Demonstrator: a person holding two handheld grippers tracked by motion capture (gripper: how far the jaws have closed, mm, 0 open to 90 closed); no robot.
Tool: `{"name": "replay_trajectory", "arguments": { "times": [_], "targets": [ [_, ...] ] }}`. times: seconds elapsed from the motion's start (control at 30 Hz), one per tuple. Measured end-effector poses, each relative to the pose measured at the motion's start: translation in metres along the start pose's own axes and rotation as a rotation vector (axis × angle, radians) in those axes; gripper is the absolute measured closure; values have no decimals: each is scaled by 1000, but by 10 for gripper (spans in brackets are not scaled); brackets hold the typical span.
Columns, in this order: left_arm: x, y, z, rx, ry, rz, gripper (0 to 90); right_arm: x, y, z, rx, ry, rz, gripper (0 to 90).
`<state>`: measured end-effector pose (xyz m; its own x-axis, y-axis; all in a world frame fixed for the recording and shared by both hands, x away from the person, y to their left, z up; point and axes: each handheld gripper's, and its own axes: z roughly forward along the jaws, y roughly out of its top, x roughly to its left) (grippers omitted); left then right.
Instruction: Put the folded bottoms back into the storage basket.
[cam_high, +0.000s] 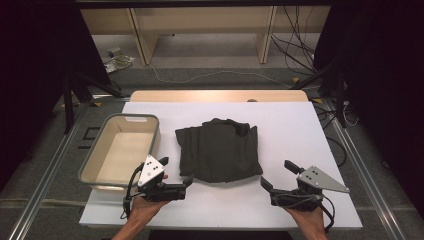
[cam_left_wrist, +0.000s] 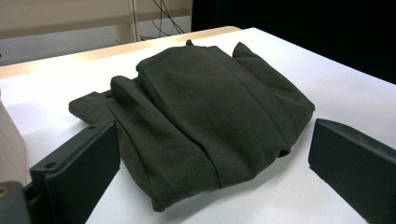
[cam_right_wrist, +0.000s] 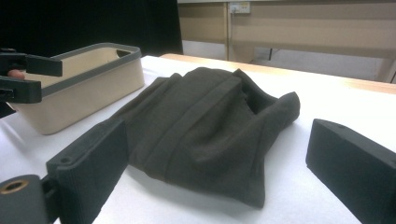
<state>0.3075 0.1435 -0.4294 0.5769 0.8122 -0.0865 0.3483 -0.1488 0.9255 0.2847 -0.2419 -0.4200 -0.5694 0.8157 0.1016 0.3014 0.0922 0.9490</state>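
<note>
both hands low; left gripper (cam_high: 176, 176) & right gripper (cam_high: 278, 175) jaws wide.

No text, label, brand, number or sign can be read anywhere in these views. The cloth (cam_high: 219, 150), the bin (cam_high: 119, 150) and the table (cam_high: 280, 125) bear no print. The small items on the floor (cam_high: 117, 56) beyond the table are too blurred to tell whether they carry any writing.
</note>
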Motion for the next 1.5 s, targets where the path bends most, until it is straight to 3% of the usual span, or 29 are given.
{"name": "replay_trajectory", "arguments": {
  "times": [0.6,0.77,0.97,1.13,1.4,1.5],
  "targets": [
    [6,6,4,3,26,-48,18,-2,3,2,6,-4,7,66],
    [12,8,9,35,34,-102,21,-5,7,3,20,-2,18,64],
    [14,10,15,56,48,-121,22,-10,12,8,47,-5,38,62],
    [17,12,25,101,56,-146,22,-15,19,14,77,0,40,59],
    [27,12,46,177,84,-211,22,-29,25,32,148,12,96,41],
    [34,11,55,195,93,-262,23,-33,26,38,162,13,113,37]
  ]
}}
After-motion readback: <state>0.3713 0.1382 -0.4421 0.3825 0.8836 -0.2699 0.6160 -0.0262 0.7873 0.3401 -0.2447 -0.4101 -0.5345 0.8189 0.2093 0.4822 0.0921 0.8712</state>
